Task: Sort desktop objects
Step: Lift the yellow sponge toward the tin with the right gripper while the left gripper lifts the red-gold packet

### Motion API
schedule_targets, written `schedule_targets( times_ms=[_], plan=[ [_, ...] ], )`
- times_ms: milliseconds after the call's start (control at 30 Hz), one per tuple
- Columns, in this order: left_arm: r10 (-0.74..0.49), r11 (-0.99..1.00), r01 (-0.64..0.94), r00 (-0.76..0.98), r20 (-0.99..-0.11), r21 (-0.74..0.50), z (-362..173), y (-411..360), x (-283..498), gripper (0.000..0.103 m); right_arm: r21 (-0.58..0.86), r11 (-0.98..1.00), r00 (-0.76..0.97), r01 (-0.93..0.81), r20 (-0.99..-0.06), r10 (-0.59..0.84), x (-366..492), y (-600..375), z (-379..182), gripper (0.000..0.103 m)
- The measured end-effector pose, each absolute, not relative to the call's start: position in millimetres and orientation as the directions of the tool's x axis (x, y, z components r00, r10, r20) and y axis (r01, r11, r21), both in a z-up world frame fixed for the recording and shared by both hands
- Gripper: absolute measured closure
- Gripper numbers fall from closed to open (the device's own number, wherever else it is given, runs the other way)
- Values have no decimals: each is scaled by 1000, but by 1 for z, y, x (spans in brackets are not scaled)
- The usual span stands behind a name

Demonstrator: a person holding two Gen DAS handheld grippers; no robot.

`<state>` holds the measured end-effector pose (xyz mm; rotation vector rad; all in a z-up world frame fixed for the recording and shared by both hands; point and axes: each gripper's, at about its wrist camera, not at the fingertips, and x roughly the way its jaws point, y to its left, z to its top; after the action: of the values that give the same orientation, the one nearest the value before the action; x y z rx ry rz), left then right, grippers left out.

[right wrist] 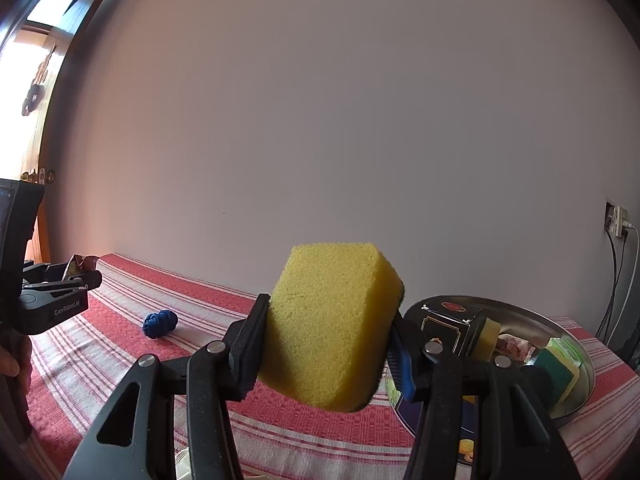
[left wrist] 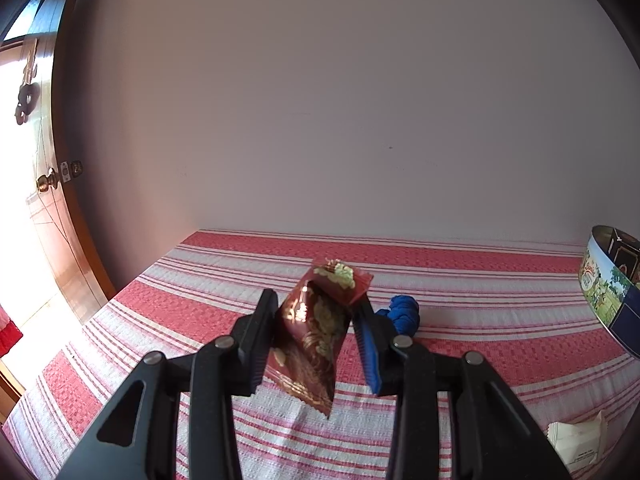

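My left gripper (left wrist: 316,312) is shut on a dark red snack packet (left wrist: 316,332) with gold print and holds it above the striped tablecloth (left wrist: 160,312). My right gripper (right wrist: 328,320) is shut on a yellow sponge (right wrist: 332,320) and holds it above the cloth, left of a round tin (right wrist: 576,344). The tin holds a dark box (right wrist: 448,320), sponges (right wrist: 560,372) and a small wrapped item. A blue knotted rope ball (left wrist: 404,314) lies on the cloth behind the left gripper; it also shows in the right wrist view (right wrist: 160,323). The left gripper (right wrist: 76,272) shows at the left edge there.
The tin's side (left wrist: 608,288) stands at the right edge of the left wrist view. A white paper packet (left wrist: 576,440) lies at the front right. A plain wall runs behind the table. A wooden door (left wrist: 44,184) is at the left. A socket with cables (right wrist: 618,220) is on the right wall.
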<state>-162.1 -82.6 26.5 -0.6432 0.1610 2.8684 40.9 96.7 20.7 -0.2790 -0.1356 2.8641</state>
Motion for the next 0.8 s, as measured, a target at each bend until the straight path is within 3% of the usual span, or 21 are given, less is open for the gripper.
schedule_targets(
  times_ms=[433,800],
  plan=[
    [276,-954,-301,-845,-458,-19,24,-79,-161,66,-82,-975,-949,-206,-226,219,57,119,18,48],
    [352,-924,-381,-861,-367,10,31,-66,-139,66,-179,-952,-943,-248,-182,280,58,110,21,48]
  ],
)
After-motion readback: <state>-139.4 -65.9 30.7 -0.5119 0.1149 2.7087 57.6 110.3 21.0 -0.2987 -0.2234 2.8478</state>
